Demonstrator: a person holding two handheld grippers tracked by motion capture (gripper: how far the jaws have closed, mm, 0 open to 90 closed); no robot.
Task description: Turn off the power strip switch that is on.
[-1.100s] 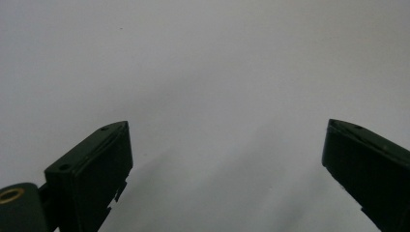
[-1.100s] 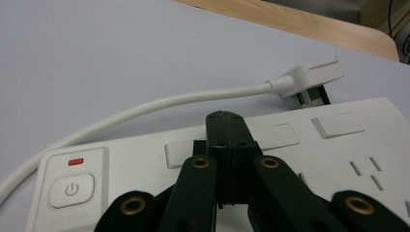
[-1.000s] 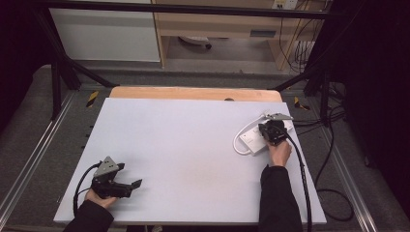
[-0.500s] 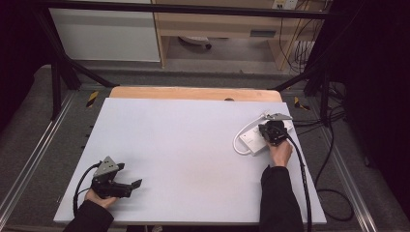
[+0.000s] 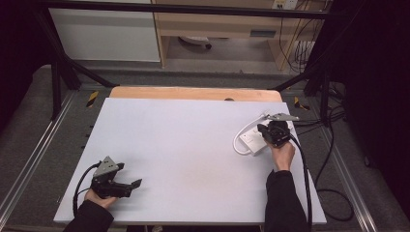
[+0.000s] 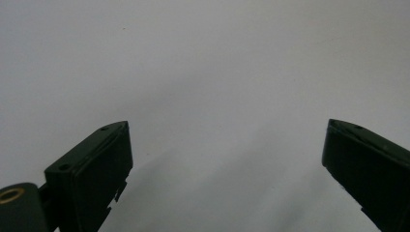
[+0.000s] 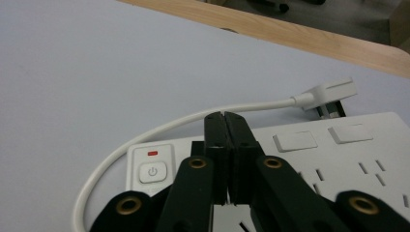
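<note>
High view: one white power strip (image 5: pixel 254 140) lay at the right middle of the frame on the pale surface (image 5: pixel 193 145), its single white cord (image 5: pixel 238 142) looping off its left side. Your right gripper (image 5: pixel 270 131) sat over the strip; your left gripper (image 5: pixel 131 185) rested at the lower left, well apart from it.

Left gripper view: your two jaws stood wide apart over bare surface, holding nothing.

Right gripper view: your jaws were pressed together, nothing between them, their tips above the strip just right of its one power button (image 7: pixel 152 171). One white plug (image 7: pixel 329 94) lay at the upper right. The strip looked to be rigid, smooth plastic, probably light and a little slippery; its long edges seemed the safest hold. The cord looked limp and likely to trail.
</note>
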